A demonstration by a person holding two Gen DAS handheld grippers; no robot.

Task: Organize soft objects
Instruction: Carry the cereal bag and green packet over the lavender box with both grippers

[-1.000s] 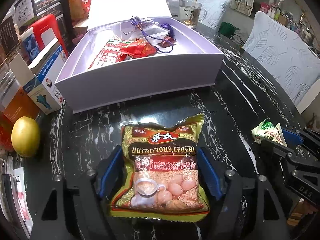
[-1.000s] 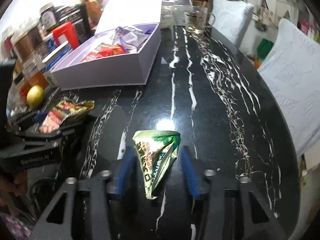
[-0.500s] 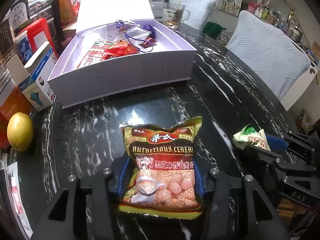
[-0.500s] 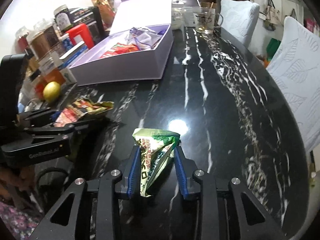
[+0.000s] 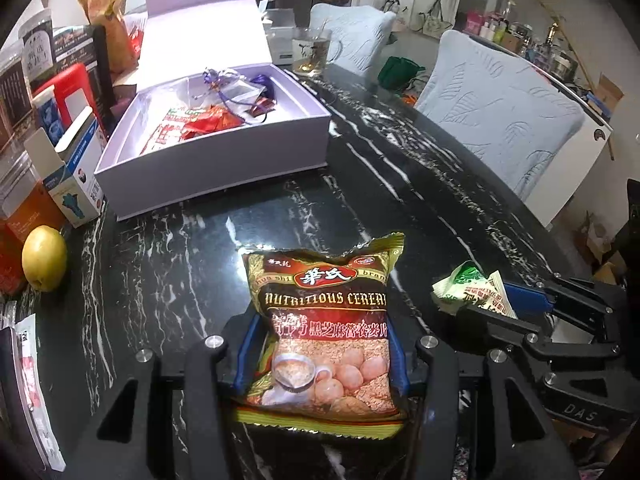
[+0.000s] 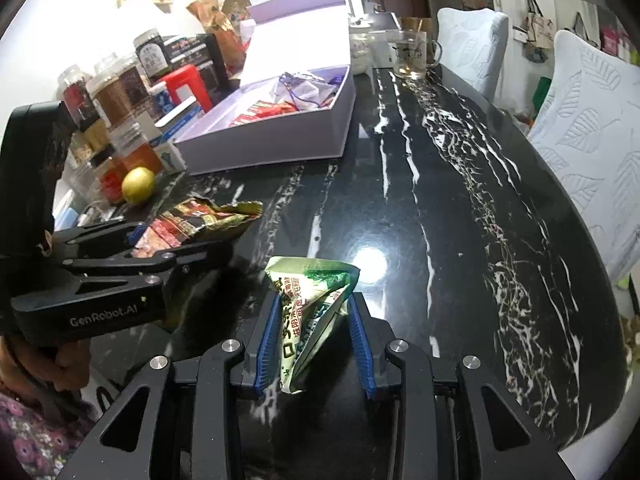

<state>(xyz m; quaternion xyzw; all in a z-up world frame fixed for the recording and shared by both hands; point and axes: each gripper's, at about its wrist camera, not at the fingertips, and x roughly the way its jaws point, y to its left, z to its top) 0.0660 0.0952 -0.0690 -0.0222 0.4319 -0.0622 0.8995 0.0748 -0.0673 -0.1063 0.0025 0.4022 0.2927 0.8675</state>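
Note:
My left gripper point(image 5: 320, 352) is shut on a brown and gold cereal packet point(image 5: 324, 320) and holds it above the black marble table point(image 5: 180, 280). My right gripper point(image 6: 314, 332) is shut on a small green and white packet point(image 6: 310, 304), also lifted off the table. An open lilac box point(image 5: 216, 168) with red packets and a purple-corded pouch inside stands at the far left of the table. The right gripper with its green packet point(image 5: 468, 292) shows at the right in the left wrist view. The left gripper with the cereal packet point(image 6: 192, 224) shows at the left in the right wrist view.
A yellow fruit point(image 5: 44, 258), cartons point(image 5: 76, 184) and jars point(image 6: 116, 92) crowd the table's left edge. A glass mug point(image 5: 314, 52) stands behind the box. Two white padded chairs point(image 5: 504, 120) line the far right side.
Both grippers closed on their packets and lifted them off the table. The views rose and pulled back, so the box looks farther away.

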